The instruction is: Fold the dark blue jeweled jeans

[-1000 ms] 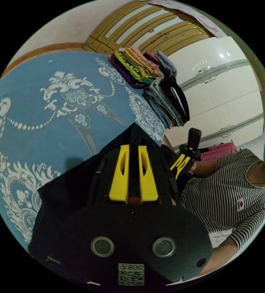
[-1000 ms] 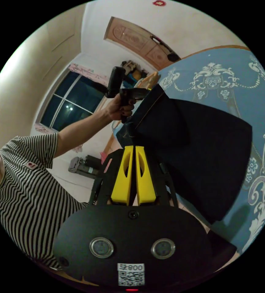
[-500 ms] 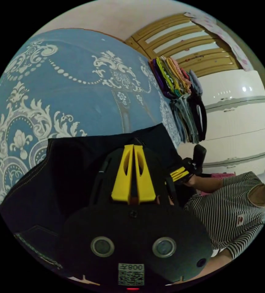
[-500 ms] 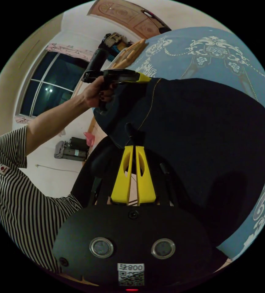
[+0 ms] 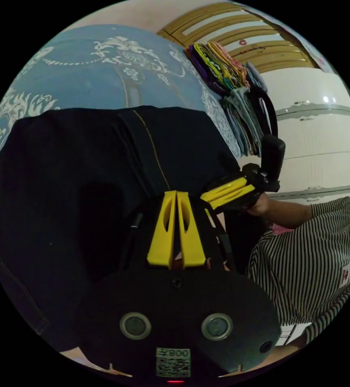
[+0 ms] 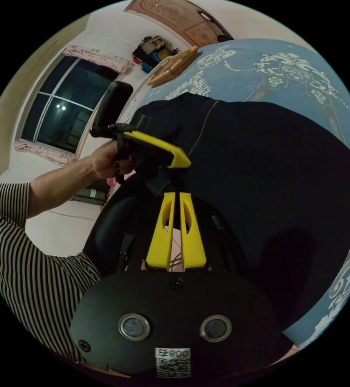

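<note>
The dark blue jeans (image 5: 82,169) lie spread over the blue patterned bedspread (image 5: 82,68), a yellow-stitched seam running toward my left gripper (image 5: 176,193). Its yellow jaws are shut on the near edge of the jeans. In the same view my right gripper (image 5: 207,196) is close on the right, held by a hand (image 5: 260,205). In the right gripper view the jeans (image 6: 271,161) cover the bedspread (image 6: 312,80), and my right gripper (image 6: 175,194) is shut on their near edge. The left gripper (image 6: 185,163) is just above it, also over that edge.
A pile of folded coloured clothes (image 5: 231,88) sits on the bed's far side beside white wardrobe doors (image 5: 320,137). The person's striped shirt (image 5: 312,262) is close on the right. A dark window (image 6: 66,109) and the floor lie off the bed's edge.
The jeans, held up and bunched a second ago, have come down and now lie spread flat on the bed. Both grippers dropped to the near edge and drew closer together.
</note>
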A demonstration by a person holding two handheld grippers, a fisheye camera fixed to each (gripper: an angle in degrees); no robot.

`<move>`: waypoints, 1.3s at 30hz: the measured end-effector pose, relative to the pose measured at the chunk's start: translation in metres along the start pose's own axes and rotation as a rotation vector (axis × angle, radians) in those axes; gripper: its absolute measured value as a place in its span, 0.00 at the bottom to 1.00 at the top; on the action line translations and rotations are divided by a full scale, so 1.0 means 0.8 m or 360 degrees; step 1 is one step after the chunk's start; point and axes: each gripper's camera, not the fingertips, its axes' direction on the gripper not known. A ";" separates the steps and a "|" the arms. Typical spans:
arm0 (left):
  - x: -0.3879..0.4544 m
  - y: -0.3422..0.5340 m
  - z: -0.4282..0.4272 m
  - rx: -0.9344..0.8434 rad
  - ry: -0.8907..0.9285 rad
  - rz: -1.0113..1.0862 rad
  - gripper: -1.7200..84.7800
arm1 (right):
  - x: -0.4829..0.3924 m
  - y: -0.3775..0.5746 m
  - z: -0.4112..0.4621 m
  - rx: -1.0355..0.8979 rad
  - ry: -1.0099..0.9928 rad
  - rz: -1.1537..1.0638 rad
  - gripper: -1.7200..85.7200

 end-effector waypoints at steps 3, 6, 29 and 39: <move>-0.005 0.013 0.011 0.0040 -0.0065 -0.0032 0.02 | -0.009 0.001 -0.011 0.0017 -0.0023 -0.0011 0.03; -0.005 0.022 0.025 0.0030 -0.0165 0.0002 0.02 | -0.018 -0.003 -0.035 0.0105 -0.0064 -0.0029 0.03; -0.019 0.065 0.196 0.0053 -0.0486 0.0041 0.02 | -0.078 -0.137 -0.079 -0.0069 0.0672 -0.0118 0.02; 0.010 0.084 0.256 0.0317 -0.0460 0.0033 0.05 | -0.057 -0.042 -0.302 0.0265 0.0221 0.0366 0.06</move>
